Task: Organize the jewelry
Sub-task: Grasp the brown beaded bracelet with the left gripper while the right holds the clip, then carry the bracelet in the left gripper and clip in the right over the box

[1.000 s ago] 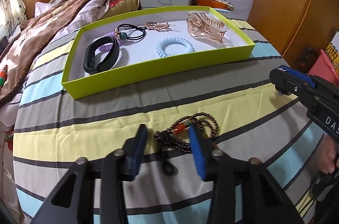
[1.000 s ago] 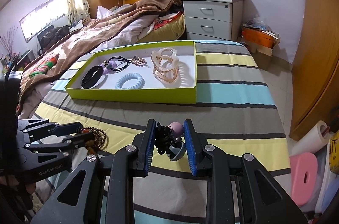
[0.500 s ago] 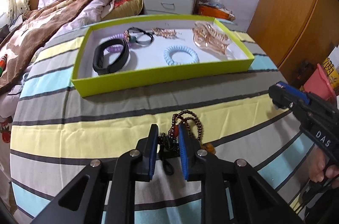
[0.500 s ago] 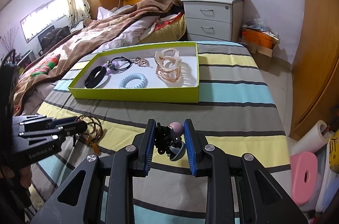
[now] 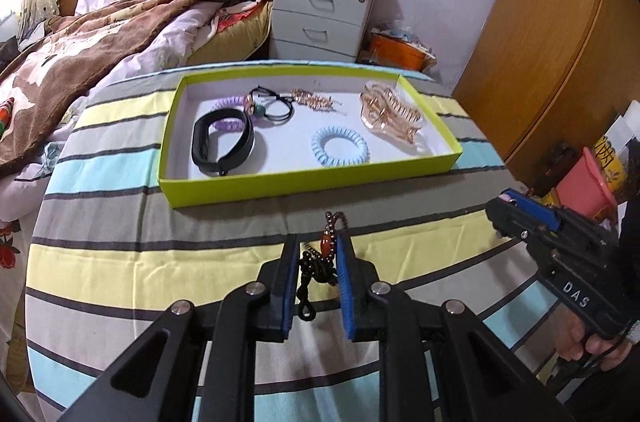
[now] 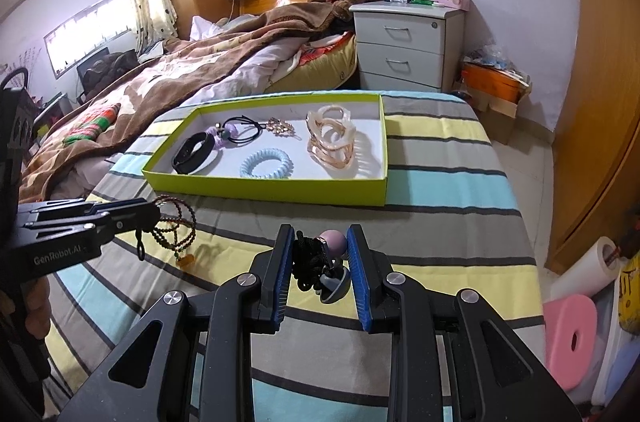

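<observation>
My left gripper [image 5: 317, 258] has just closed on the beaded bracelet [image 6: 176, 222], lifting it off the striped bedspread [image 5: 120, 262]; my right gripper [image 6: 318, 258] clamps a bobble hair tie [image 6: 320, 258]. Next, both must clear the green tray's [image 5: 304, 182] near edge.

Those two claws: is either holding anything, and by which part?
Left gripper pinches the bead string near its orange bead; right gripper grips a hair tie by its cord and balls.

Both wrist views face the green tray [image 5: 312, 182] from nearby.
</observation>
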{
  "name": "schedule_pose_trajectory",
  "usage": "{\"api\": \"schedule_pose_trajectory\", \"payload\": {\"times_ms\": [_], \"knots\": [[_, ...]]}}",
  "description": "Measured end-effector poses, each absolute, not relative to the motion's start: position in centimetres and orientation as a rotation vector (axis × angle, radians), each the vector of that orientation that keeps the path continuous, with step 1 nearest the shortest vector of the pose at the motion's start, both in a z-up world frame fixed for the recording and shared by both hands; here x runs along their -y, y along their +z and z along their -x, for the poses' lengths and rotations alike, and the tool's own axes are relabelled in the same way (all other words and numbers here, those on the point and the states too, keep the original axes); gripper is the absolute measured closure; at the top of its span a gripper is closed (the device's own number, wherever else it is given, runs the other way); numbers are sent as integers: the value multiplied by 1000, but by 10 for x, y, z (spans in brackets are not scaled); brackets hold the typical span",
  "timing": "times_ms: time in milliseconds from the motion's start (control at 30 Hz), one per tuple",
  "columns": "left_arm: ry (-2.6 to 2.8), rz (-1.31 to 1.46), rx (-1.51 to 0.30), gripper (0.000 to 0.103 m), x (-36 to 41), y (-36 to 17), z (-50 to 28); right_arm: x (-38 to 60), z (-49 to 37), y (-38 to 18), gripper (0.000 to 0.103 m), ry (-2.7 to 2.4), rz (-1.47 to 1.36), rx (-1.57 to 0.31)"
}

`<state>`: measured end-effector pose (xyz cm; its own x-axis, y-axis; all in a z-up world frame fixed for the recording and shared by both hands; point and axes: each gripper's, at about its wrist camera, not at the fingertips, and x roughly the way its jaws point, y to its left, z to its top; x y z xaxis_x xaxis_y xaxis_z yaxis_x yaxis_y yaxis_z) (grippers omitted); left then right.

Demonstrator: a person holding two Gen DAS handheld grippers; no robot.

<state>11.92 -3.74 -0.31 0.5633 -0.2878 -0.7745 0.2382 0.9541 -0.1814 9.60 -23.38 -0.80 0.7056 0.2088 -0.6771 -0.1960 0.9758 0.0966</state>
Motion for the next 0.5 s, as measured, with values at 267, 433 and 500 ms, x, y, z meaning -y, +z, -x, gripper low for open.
{"api": "schedule_pose_trajectory", "payload": {"times_ms": [267,433,500], "knots": [[-327,72,-871,86,33,19,-127,225,-98,6,75,235,-8,-727],[-322,78,-860,86,25,23,-132,224,-97,7,75,235,-13,-721],[-320,93,-865,86,20,22,-135,224,-97,7,75,234,-11,-721]]}}
